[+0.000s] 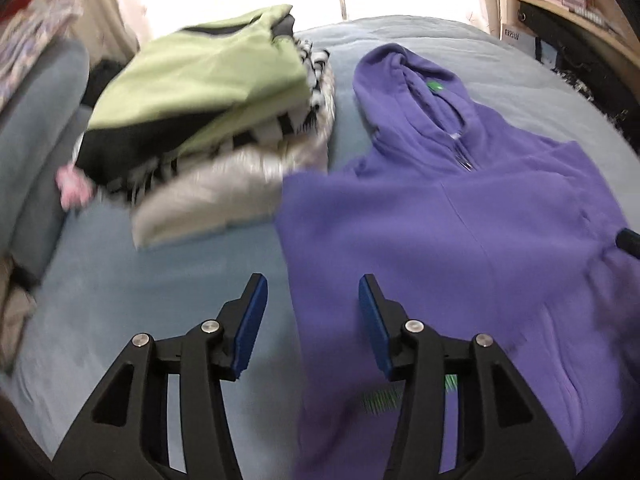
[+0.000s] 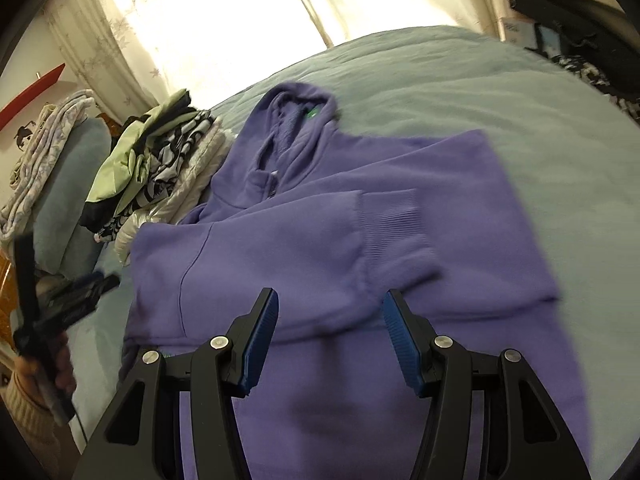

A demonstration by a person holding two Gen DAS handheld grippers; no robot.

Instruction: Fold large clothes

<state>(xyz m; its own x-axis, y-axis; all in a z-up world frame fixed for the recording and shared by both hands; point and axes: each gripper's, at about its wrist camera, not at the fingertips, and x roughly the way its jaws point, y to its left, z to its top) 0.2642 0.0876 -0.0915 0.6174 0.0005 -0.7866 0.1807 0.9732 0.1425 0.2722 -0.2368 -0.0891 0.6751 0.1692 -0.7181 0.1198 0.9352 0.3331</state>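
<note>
Fingers of left gripper and right gripper both parted, nothing between them. Bed carries purple hoodie, spread flat, one sleeve folded across its front. Stack of folded clothes lies just beside hood.

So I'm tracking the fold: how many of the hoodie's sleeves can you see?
1: a sleeve lies folded across the chest of the purple hoodie, its ribbed cuff toward the right. The other may be hidden underneath or blurred.
</note>
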